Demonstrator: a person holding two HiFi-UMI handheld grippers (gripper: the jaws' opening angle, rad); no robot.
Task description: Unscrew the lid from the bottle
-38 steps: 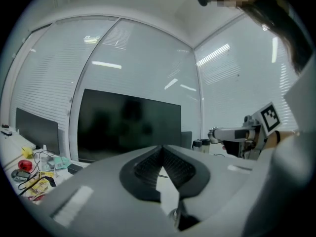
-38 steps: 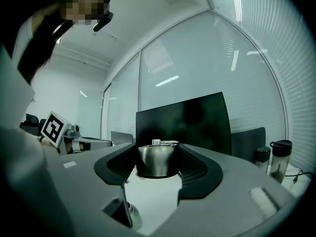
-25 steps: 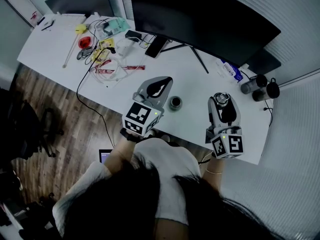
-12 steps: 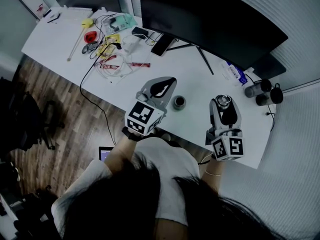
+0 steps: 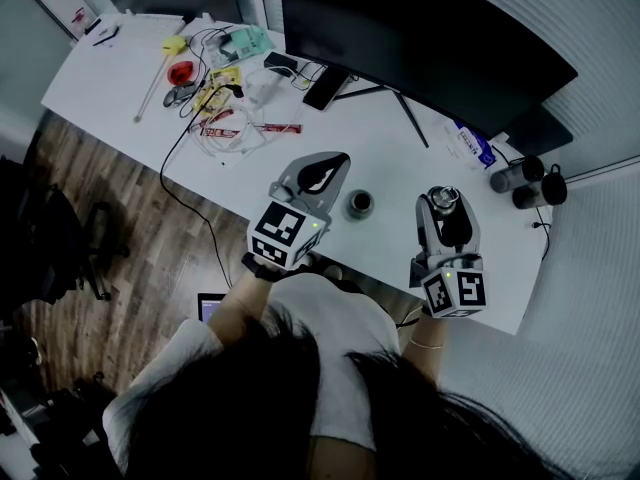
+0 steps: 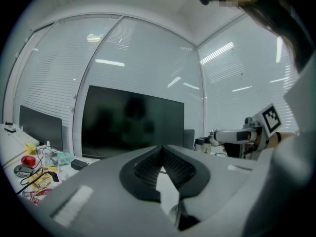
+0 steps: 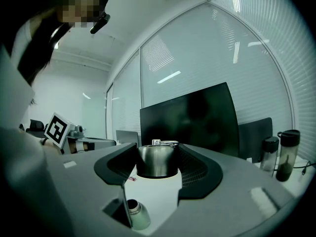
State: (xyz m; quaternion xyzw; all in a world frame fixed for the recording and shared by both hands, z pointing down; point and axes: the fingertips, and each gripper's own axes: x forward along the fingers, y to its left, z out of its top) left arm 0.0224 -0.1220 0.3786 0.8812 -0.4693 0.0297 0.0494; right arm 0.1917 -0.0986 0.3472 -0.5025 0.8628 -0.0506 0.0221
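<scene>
Seated person at a white table [image 5: 400, 163], one hand-held gripper in each hand. The left gripper [image 5: 335, 165] has its jaws pressed together with nothing between them; its own view shows the ribbed pads meeting at the tip. The right gripper [image 5: 445, 201] pinches the steel bottle [image 7: 157, 163], which stands upright on the table, one pad pressed against each side of its body. The small dark lid [image 5: 359, 205] stands on the table apart from the bottle. It is just to the right of the left gripper's jaw tips without touching them, and to the left of the right gripper, so it lies between the two tools. Beyond both sets of jaws is a large dark monitor [image 5: 420, 48]. Two dark flasks [image 5: 522, 176] stand ahead and to the right of the right gripper, and a tangle of cables and small items [image 5: 215, 98] lies well off to the left of the left gripper. Compared with half a second earlier, both grippers, the bottle and the lid sit in practically the same places. Against the frame a full second back, the whole scene has shifted slightly within the head view, while the lid, the bottle and the jaws keep the same relations. The left jaws have stayed closed, and the right jaws have stayed on the bottle.
</scene>
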